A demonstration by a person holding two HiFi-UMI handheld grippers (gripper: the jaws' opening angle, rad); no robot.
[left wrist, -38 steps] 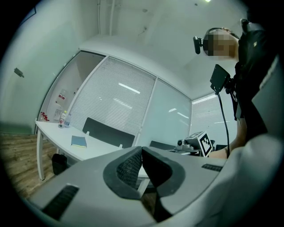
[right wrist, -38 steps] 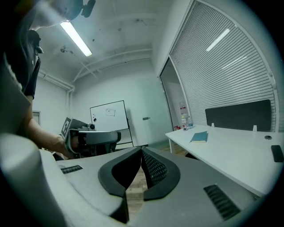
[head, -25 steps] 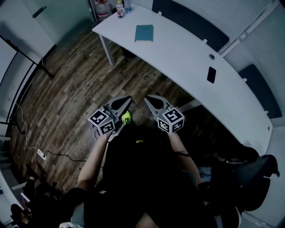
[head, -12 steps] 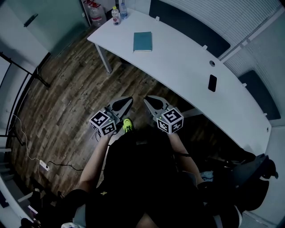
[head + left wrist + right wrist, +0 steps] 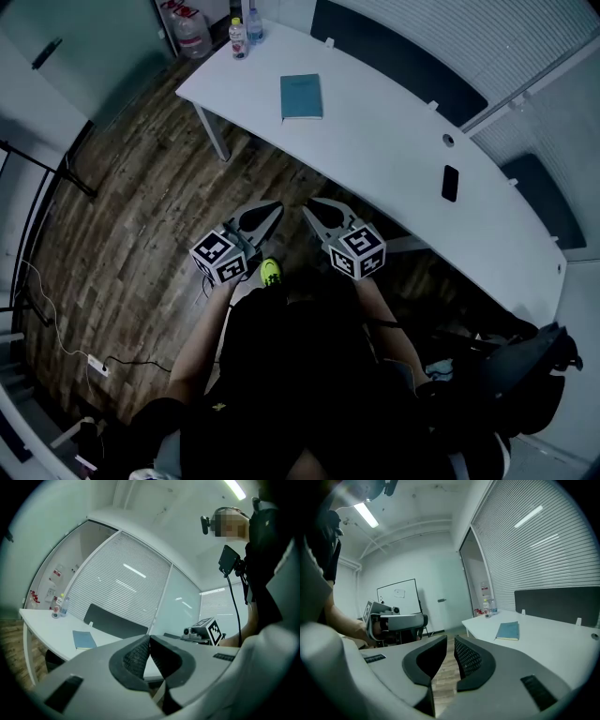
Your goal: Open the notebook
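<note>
A person standing on a wood-plank floor [image 5: 141, 187] is holding two handheld grippers side by side in front of the body, both aimed toward a long white table [image 5: 394, 141]. The left gripper [image 5: 272, 208] is keeping its jaws pressed together at the tips, with nothing between them. The right gripper [image 5: 311, 206] has just been opening its jaws, which are now standing a narrow crack apart, likewise with nothing between them. Neither tool is touching anything on the table.

The teal notebook [image 5: 301, 97] is lying closed and flat on the tabletop toward its left end as the head view shows it, well apart from both grippers. Two small bottles [image 5: 239, 37] are standing near that end's far corner, beyond the notebook. A dark phone [image 5: 451, 183] is lying farther right along the same table, well apart from the notebook.

The marker cubes on the left gripper [image 5: 218, 258] and the right gripper [image 5: 359, 253] are facing up toward the head camera. A neon-yellow shoe [image 5: 270, 272] is showing on the floor just beside the left gripper. A whiteboard [image 5: 397, 599] is standing against the far wall in the right gripper view.
</note>
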